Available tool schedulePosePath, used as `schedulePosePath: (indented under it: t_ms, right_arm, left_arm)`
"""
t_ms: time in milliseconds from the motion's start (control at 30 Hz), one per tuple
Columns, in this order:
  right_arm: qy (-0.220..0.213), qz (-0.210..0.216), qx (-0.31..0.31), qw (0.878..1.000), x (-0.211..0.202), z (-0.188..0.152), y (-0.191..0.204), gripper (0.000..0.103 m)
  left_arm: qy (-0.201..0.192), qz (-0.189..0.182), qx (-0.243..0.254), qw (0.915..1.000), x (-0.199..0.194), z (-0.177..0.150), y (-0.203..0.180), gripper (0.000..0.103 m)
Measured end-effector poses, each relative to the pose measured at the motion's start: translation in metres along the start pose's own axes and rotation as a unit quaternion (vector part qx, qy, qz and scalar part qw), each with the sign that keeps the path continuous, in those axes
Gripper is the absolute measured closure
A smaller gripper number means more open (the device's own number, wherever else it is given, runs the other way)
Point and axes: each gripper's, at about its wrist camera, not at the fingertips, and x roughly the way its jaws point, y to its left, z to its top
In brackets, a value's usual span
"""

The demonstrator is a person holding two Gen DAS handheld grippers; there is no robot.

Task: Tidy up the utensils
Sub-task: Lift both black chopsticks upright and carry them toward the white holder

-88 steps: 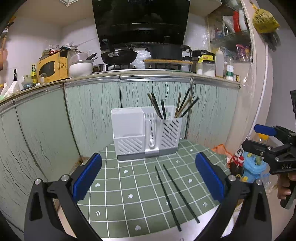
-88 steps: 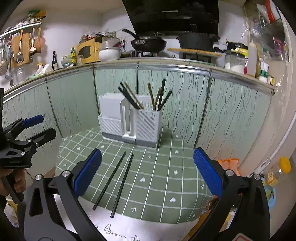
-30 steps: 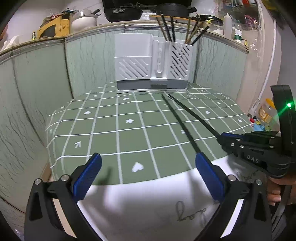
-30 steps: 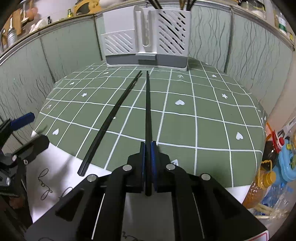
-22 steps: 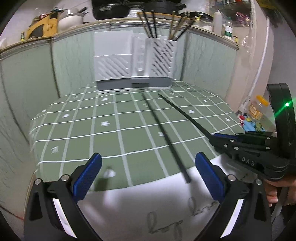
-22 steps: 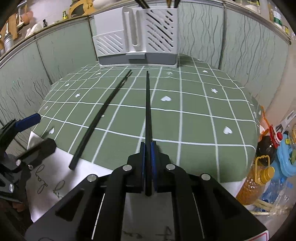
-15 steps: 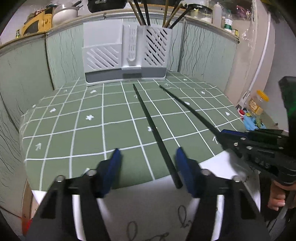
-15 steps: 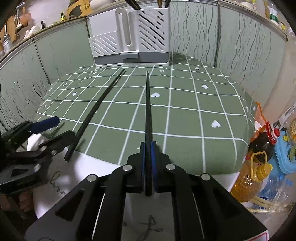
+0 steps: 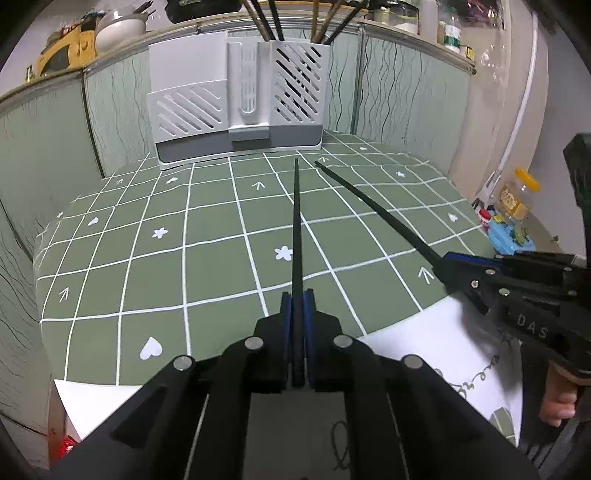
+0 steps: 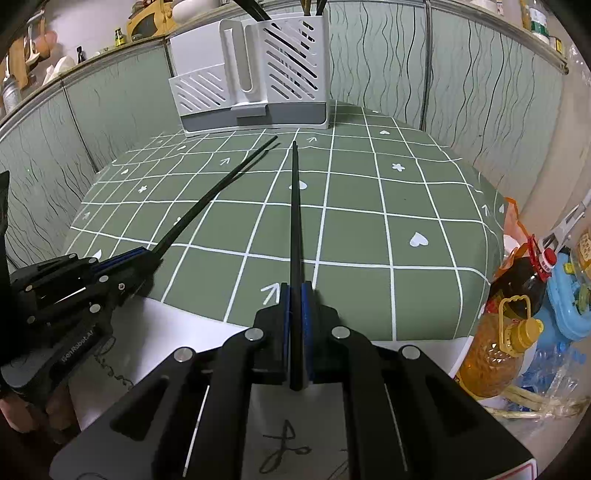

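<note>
Pinching a black chopstick (image 9: 296,236) near its thick end, the left hand-held gripper (image 9: 296,314) has its blue pads pressed flat against it, the stick running straight forward above the green gridded worktop (image 9: 207,266) with its tip aimed at the white utensil holder (image 9: 240,107). To the right, the right hand-held gripper (image 10: 294,306) is pressed together on a second chopstick (image 10: 294,206) the same way; the two tips sit near each other, just short of the holder.

These sticks look light, thin and rigid — and probably slick, so a grip this far back likely leaves the long free end prone to swinging or pivoting between the pads. I'd judge the thick end the right place to hold, since it frees the tip to enter first.

The holder's slotted right compartment already carries several chopsticks (image 9: 273,18) leaning at angles — those could block or deflect an incoming tip. Off the worktop's right edge stand an oil bottle (image 10: 506,332) and a blue plastic item (image 10: 569,295), well clear of the path.
</note>
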Motion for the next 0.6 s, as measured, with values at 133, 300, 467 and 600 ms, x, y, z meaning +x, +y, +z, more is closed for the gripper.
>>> schedulePosePath:
  t_ms: [133,300,467,600]
  right_arm:
    - [-0.013,0.005,0.002,1.0,-0.013,0.005,0.0,0.097]
    - [-0.032,0.008,0.0,0.999,-0.032,0.015,0.004,0.097]
    - [-0.038,0.008,-0.005,0.999,-0.042,0.021,0.004,0.097]
    - [-0.054,0.008,-0.004,0.999,-0.055,0.027,0.005,0.097]
  left_arm:
    - [-0.017,-0.002,0.001,0.9999,-0.016,0.004,0.004,0.097]
    - [-0.039,-0.003,-0.003,0.9992,-0.036,0.013,0.009,0.097]
    - [-0.056,-0.003,-0.005,0.9984,-0.051,0.023,0.013,0.097]
    - [-0.072,-0.003,-0.006,0.9974,-0.064,0.03,0.017,0.097]
